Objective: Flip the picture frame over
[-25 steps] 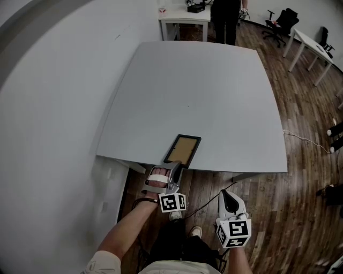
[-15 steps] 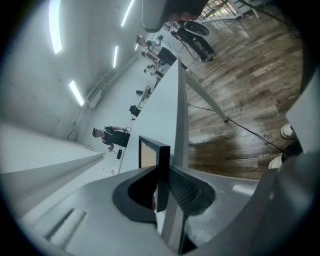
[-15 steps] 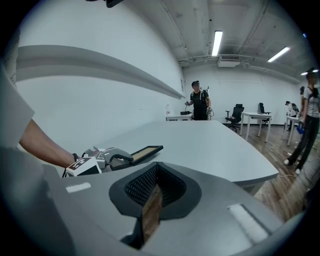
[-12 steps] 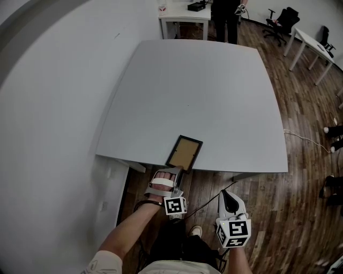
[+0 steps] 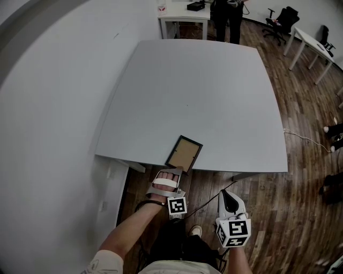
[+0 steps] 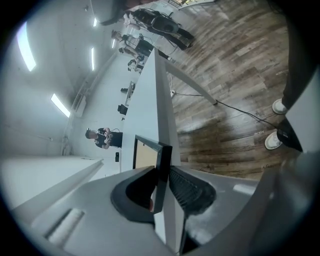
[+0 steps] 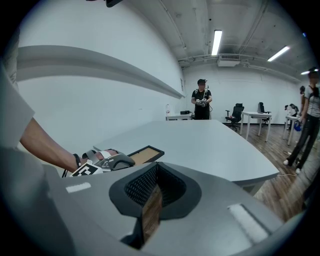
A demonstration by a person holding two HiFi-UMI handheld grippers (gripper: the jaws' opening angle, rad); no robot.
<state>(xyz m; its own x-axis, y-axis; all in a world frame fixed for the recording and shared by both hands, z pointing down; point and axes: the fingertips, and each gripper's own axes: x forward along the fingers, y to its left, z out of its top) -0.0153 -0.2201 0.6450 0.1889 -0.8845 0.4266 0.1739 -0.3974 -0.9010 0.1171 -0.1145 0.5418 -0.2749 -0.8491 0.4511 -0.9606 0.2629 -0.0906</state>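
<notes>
The left gripper (image 5: 178,171) has its jaws closed on the near short edge of the picture frame (image 5: 184,153); in the left gripper view the black rim of the frame (image 6: 161,165) runs edge-on between the two pads, pinched from both sides. The person's left hand (image 5: 163,184) holds this gripper just off the table's near edge, the marker cube (image 5: 177,206) toward the body. The frame lies flat on the grey table (image 5: 203,91) at its near edge, slightly skewed, with its tan panel facing up inside the dark border, and its near end reaches the table's lip where the jaws meet it.

The right gripper (image 5: 225,195) hangs off the table, to the right of the left one and well apart from the frame. Its jaws (image 7: 152,200) are drawn together with nothing between them; only a thin strip of wooden floor (image 5: 305,123) shows in the slit. From that view the frame (image 7: 145,153) lies ahead and to the left.

A person (image 7: 201,100) stands beyond the table's far end, near a white desk (image 5: 182,16).
</notes>
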